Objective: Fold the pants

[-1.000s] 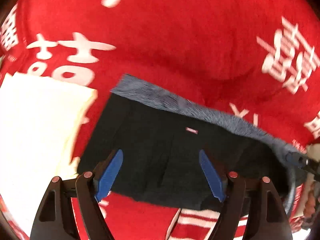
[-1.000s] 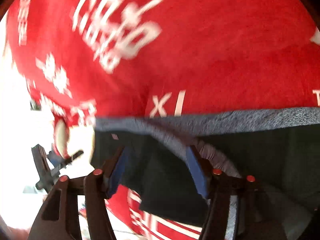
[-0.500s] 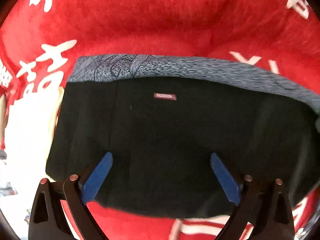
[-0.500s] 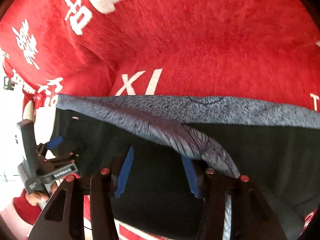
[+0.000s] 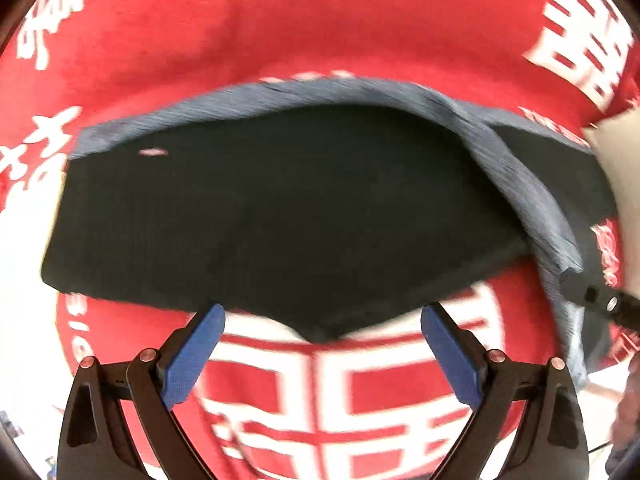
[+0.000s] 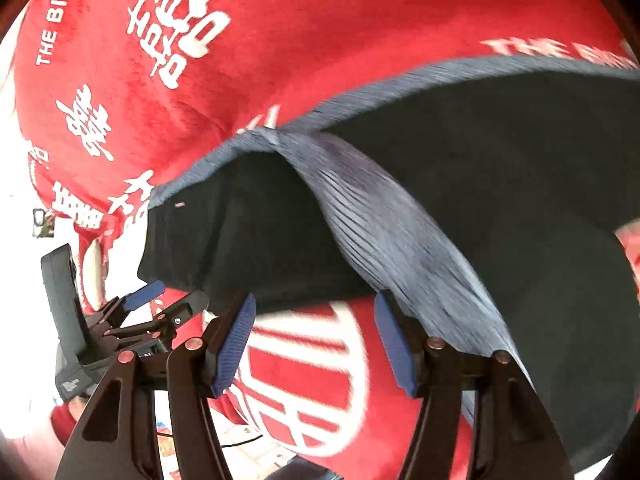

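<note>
The black fabric pants with a grey-blue heathered waistband (image 5: 280, 208) lay on the red plush blanket printed with white characters (image 5: 320, 28), just ahead of both tools. The left hand-held gripper (image 5: 320, 344) had its blue-padded fingers (image 5: 192, 352) spread wide, holding nothing, with the near edge of the black cloth just beyond the fingertips and white-and-red print between them. The right hand-held gripper (image 6: 314, 340) was likewise spread and empty; its right finger (image 6: 394, 344) stood just beside the grey-blue band (image 6: 380, 232), though contact could not be judged through the blur. That band ran diagonally over the black cloth as a folded-over flap, then along the far edge of the garment. A small pale label (image 5: 152, 153) showed near the band at the left. In the right wrist view the left hand-held gripper (image 6: 160, 300) sat at the garment's left corner. A pale object (image 5: 616, 168) edged in at the right of the left wrist view.
</note>
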`<state>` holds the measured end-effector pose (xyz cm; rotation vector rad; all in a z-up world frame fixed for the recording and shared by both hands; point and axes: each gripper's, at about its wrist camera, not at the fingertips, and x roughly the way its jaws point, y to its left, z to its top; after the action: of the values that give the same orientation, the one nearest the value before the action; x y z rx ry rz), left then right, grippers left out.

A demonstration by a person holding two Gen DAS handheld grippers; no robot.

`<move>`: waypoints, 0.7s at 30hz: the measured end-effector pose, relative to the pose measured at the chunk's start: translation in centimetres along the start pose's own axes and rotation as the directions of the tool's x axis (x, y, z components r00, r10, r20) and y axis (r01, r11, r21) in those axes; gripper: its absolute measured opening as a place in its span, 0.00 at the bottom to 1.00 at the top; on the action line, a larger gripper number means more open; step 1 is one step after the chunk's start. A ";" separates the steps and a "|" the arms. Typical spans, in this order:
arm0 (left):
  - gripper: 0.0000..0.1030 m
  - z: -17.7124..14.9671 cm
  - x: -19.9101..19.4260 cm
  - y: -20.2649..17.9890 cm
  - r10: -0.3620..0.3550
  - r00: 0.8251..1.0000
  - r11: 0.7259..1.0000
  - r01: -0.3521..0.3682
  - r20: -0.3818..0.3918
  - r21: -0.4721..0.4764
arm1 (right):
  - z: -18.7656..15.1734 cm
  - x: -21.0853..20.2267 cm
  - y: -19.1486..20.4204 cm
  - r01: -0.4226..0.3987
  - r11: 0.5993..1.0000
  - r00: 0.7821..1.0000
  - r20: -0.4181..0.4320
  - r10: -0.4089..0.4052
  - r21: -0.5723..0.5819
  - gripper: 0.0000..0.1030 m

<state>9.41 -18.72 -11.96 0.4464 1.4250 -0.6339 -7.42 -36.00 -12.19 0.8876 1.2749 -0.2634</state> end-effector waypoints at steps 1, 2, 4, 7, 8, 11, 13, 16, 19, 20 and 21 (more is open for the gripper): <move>0.96 -0.4 0.1 -0.8 -0.027 1.000 1.000 0.027 -0.005 0.006 | -0.8 -0.8 -0.8 0.013 1.000 1.000 0.011 -0.013 0.015 0.64; 0.96 -0.8 0.3 -1.8 -0.062 0.998 0.998 0.063 -0.017 0.016 | -2.3 -1.9 -1.9 0.029 0.998 0.999 0.031 -0.031 0.048 0.64; 0.96 -1.3 0.8 -3.5 -0.121 0.991 0.992 0.123 -0.050 0.024 | -4.3 -3.4 -3.6 0.048 0.994 0.997 0.059 -0.054 0.101 0.64; 0.96 -2.2 1.2 -5.7 -0.230 0.970 0.973 0.231 -0.074 0.010 | -8.2 -5.9 -6.3 0.075 0.981 0.988 0.119 -0.097 0.177 0.64; 0.96 -2.5 1.1 -6.3 -0.257 0.964 0.966 0.258 -0.075 0.007 | -9.6 -6.6 -7.1 0.087 0.977 0.984 0.139 -0.116 0.196 0.64; 0.96 -3.1 0.7 -7.9 -0.313 0.948 0.949 0.314 -0.062 0.020 | -13.3 -8.0 -9.1 0.131 0.959 0.971 0.163 -0.176 0.253 0.64; 0.96 -3.2 0.7 -8.7 -0.333 0.940 0.941 0.336 -0.072 0.036 | -15.4 -8.8 -10.3 0.145 0.949 0.961 0.188 -0.203 0.281 0.64; 0.96 -3.2 0.6 -10.4 -0.367 0.927 0.926 0.372 -0.077 0.063 | -17.6 -9.1 -12.0 0.166 0.936 0.950 0.205 -0.236 0.309 0.64; 0.96 -2.4 1.5 -11.9 -0.376 0.923 0.922 0.382 -0.085 0.070 | -18.8 -8.6 -13.9 0.184 0.923 0.946 0.194 -0.259 0.337 0.64; 0.96 -2.3 1.9 -12.5 -0.378 0.921 0.921 0.385 -0.092 0.066 | -19.1 -8.3 -14.5 0.197 0.919 0.944 0.188 -0.272 0.341 0.64; 0.96 -2.3 2.1 -13.0 -0.379 0.920 0.920 0.386 -0.098 0.064 | -19.5 -8.3 -15.2 0.201 0.918 0.944 0.182 -0.274 0.342 0.64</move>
<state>-0.63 -27.43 -13.14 0.2591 1.5859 -1.0029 -33.45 -34.70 -11.64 0.9430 1.1422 -0.7643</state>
